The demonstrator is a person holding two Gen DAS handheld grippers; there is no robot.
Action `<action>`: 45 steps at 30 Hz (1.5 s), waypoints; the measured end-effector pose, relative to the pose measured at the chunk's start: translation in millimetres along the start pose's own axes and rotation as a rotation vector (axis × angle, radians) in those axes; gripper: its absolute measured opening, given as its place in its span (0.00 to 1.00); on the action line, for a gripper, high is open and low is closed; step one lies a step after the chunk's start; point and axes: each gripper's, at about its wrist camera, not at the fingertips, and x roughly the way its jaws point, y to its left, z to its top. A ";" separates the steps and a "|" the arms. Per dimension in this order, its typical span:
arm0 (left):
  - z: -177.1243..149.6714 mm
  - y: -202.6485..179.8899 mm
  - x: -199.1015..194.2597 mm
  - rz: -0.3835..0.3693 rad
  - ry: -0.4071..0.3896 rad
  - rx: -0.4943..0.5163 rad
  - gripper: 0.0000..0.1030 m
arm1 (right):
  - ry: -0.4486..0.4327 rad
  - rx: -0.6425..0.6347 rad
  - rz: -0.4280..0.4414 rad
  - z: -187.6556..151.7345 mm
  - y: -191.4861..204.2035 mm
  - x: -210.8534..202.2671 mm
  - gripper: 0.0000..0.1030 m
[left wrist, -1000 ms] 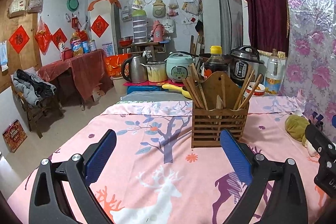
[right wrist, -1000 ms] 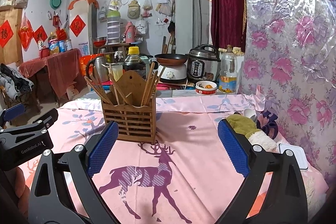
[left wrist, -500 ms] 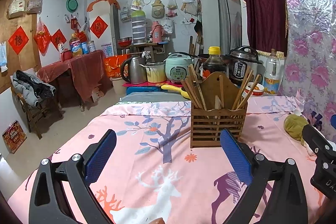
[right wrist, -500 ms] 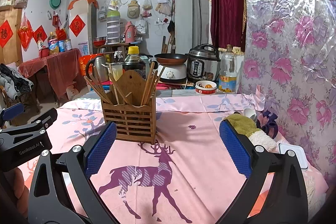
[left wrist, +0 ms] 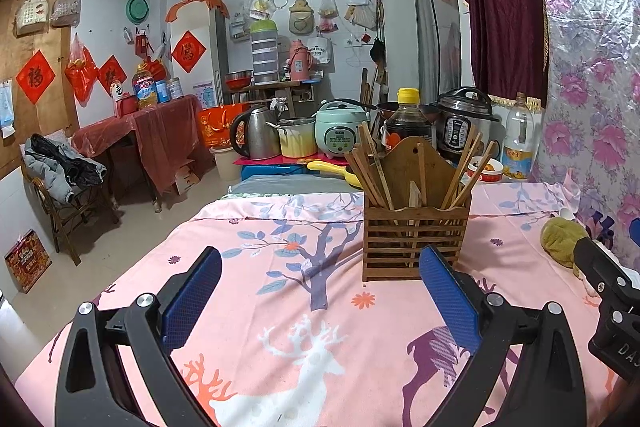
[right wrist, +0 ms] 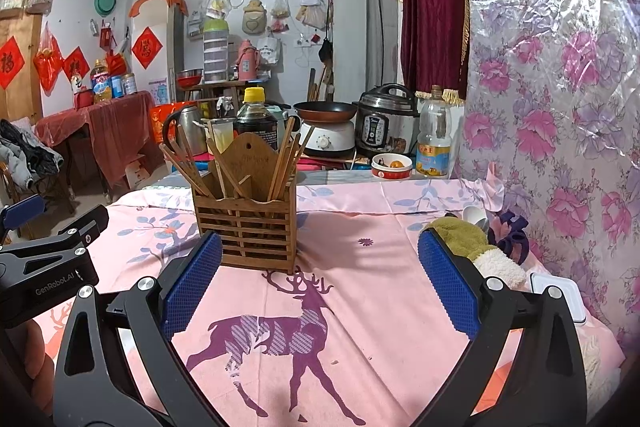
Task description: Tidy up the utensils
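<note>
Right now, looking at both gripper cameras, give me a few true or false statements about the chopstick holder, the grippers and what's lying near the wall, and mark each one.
1. The wooden holder stands upright on the pink cloth. True.
2. The left gripper is shut on a chopstick. False: its fingers are apart and hold nothing.
3. Chopsticks stand inside the holder. True.
4. The right gripper is open. True.
5. The green plush toy sits in the holder. False: it lies on the cloth by the floral wall.

Bright overhead light, curved fisheye edges
</note>
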 end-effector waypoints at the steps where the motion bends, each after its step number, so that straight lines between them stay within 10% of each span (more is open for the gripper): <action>1: 0.0 -0.5 0.2 -0.002 0.001 0.002 0.94 | 0.000 0.000 0.000 0.1 0.0 0.0 0.92; 45: -3.5 -4.3 -3.5 0.016 -0.015 0.014 0.94 | 0.001 -0.002 -0.003 -0.4 -0.6 -0.3 0.92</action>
